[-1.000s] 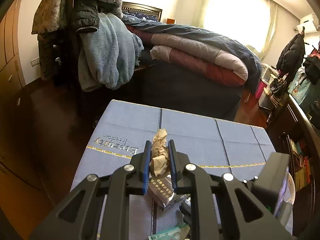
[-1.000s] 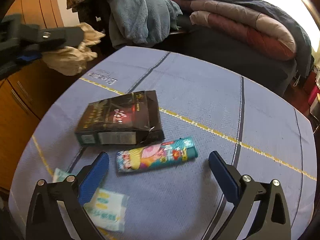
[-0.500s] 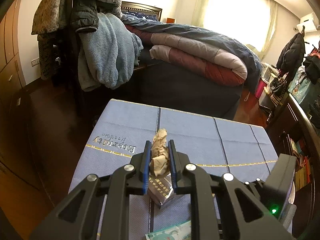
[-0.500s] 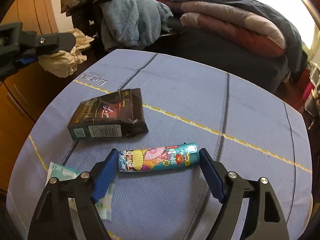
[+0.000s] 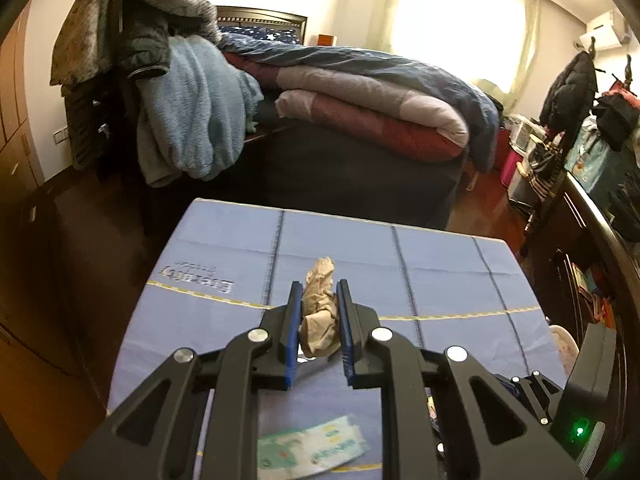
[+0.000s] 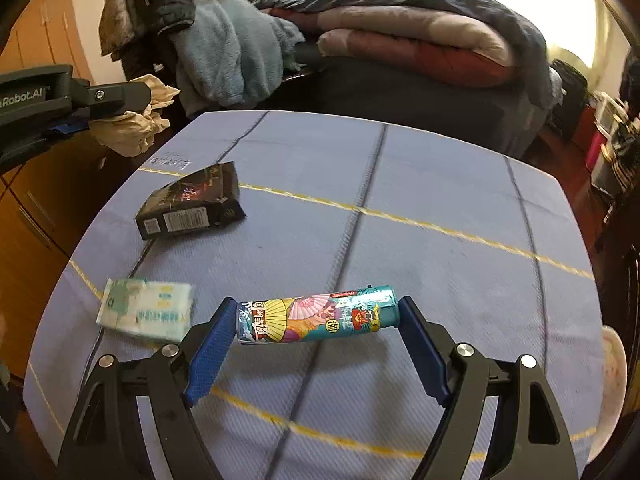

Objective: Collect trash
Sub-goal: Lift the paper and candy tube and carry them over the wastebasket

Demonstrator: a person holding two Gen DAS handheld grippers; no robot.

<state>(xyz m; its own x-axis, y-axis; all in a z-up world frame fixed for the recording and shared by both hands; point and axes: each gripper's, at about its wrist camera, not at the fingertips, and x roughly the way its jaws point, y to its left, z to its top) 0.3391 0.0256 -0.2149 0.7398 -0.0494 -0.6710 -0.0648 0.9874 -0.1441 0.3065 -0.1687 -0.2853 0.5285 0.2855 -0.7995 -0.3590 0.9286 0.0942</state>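
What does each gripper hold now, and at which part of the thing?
The left gripper clamps the crumpled brown paper across its middle. The right gripper grips the colourful tube by its two ends.

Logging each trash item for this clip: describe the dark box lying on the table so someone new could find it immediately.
Start at the blue cloth-covered table with yellow lines. On its left part, just this side of the printed lettering, lies the black carton, flat, one end torn open. Unlike the pale tissue pack nearer the camera and the colourful tube in the right gripper, it is dark, with a white barcode label.
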